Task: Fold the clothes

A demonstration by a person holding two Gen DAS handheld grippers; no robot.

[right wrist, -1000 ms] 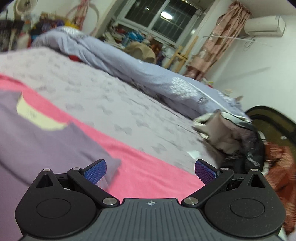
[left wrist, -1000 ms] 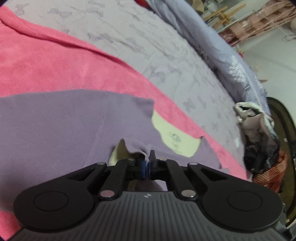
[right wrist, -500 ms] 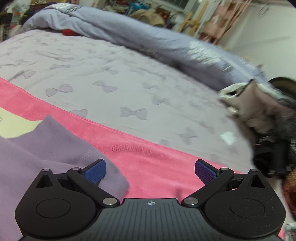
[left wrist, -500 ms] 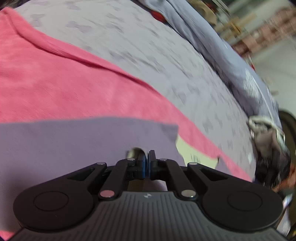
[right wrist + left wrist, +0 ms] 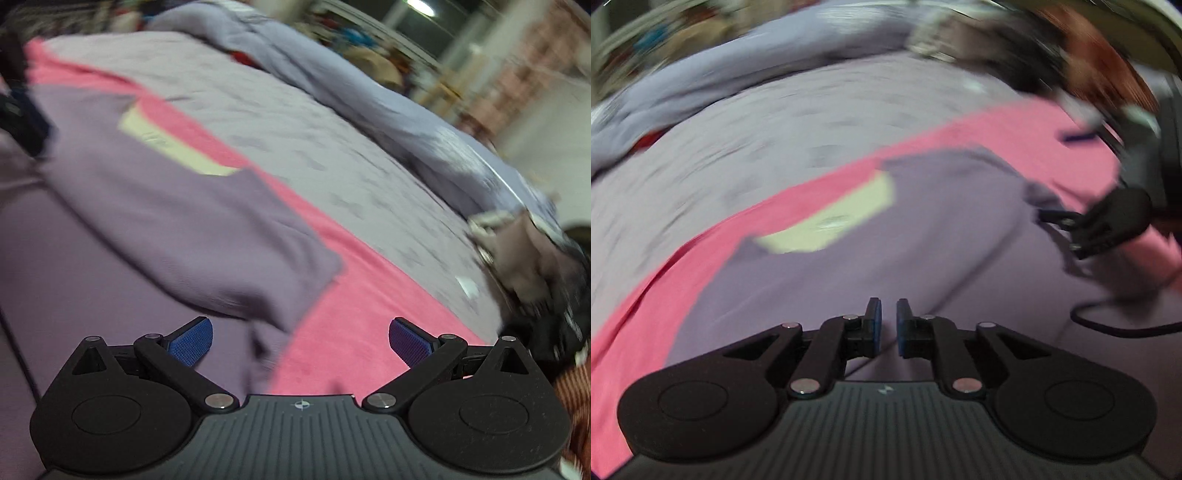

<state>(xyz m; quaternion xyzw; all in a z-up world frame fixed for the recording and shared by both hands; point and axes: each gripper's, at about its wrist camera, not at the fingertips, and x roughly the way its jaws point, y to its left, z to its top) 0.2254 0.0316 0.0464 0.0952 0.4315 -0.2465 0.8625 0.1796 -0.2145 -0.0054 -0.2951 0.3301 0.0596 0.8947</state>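
Lying flat: purple garment (image 5: 923,240) | pink blanket (image 5: 646,314) | lilac bedsheet (image 5: 775,129)

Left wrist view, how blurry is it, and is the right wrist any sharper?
Left wrist view: heavy swirling motion blur on the purple knit garment and pink towel; only the left gripper is crisp. Right wrist view: blurred too, though lighter; the right gripper is sharp.

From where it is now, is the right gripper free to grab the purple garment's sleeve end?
Probably yes. The right gripper is wide open and empty, and the sleeve end of the purple garment lies just ahead of its fingers on the pink blanket, with nothing between them.
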